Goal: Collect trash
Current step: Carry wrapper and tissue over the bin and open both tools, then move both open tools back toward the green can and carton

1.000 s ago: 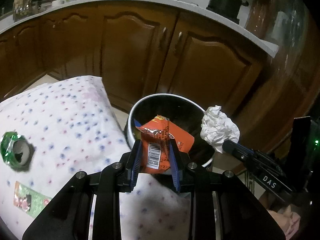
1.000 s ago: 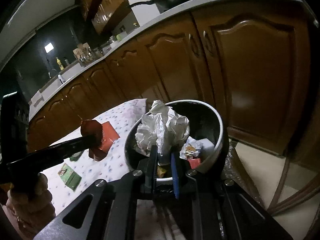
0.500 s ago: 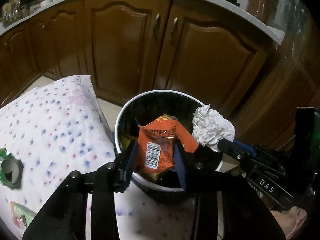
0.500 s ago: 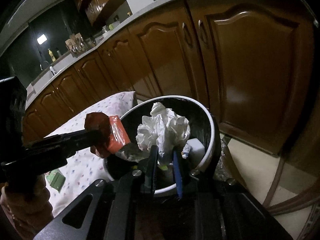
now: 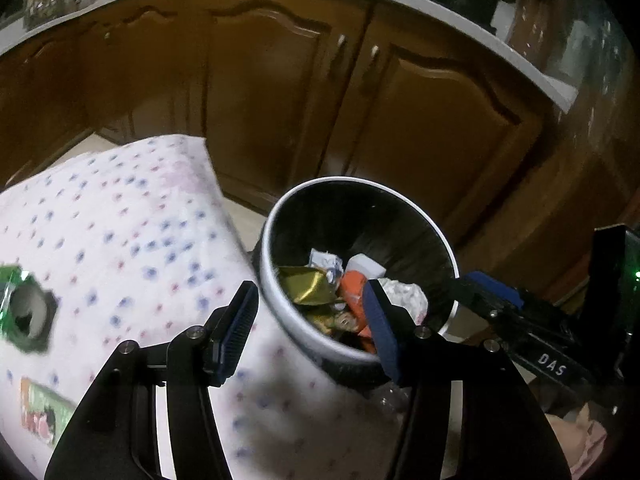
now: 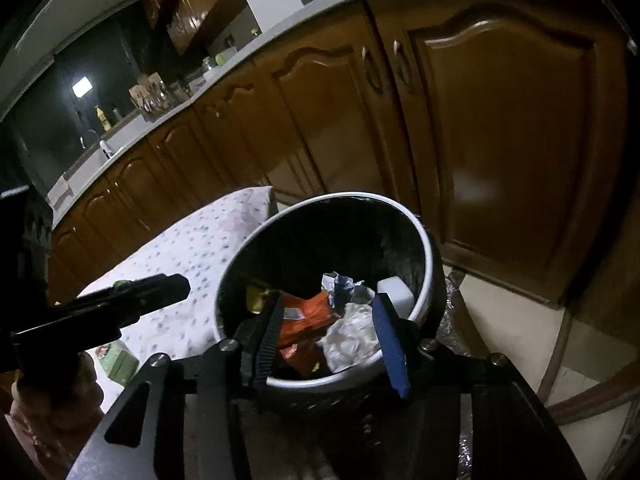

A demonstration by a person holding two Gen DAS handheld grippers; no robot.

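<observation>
A black trash bin with a white rim [image 5: 280,216] [image 6: 430,272] stands beside the table. Inside lie the orange wrapper [image 5: 352,286] [image 6: 306,312], the crumpled white paper [image 5: 404,294] [image 6: 352,336], a gold wrapper [image 5: 306,290] and other scraps. My left gripper [image 5: 308,330] is open and empty over the bin's near rim. My right gripper [image 6: 328,344] is open and empty above the bin. The right gripper also shows in the left wrist view [image 5: 492,292], and the left gripper in the right wrist view [image 6: 160,286].
A table with a white dotted cloth [image 5: 120,220] [image 6: 192,256] stands left of the bin. On it lie a crushed green can [image 5: 24,312] and a green packet [image 5: 46,414] [image 6: 118,360]. Brown kitchen cabinets [image 5: 280,88] stand close behind the bin.
Both grippers opened. The orange wrapper dropped from the left one and the white paper from the right one into the bin.
</observation>
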